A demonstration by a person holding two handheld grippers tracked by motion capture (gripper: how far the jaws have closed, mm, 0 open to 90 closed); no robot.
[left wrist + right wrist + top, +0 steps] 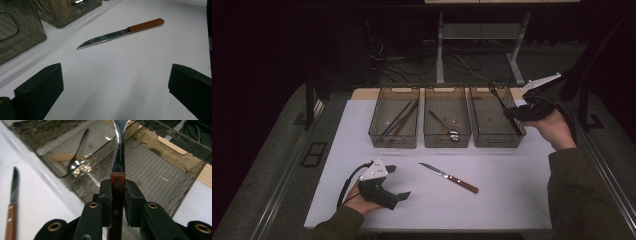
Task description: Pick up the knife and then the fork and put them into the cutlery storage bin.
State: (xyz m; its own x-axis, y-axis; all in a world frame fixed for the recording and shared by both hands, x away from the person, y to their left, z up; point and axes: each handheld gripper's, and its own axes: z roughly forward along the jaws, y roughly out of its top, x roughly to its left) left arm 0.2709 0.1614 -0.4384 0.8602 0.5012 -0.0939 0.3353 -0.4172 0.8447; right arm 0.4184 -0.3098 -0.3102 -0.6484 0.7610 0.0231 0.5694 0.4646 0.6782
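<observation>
Right black two-jaw gripper (117,192) clamps a wooden-handled steel fork (118,160) over the rightmost clear plastic bin (495,122), while the left black gripper (112,87) rests wide open, empty, near a wooden-handled serrated knife (120,33)

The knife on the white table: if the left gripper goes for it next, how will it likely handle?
The knife looks stiff, with a metal blade and wooden handle, so it probably won't flex. It lies flat on the table, so pads may struggle to get under it and it may slide. The serrated, shiny blade seems slippery; the handle looks the safer grip for the open left gripper.
</observation>
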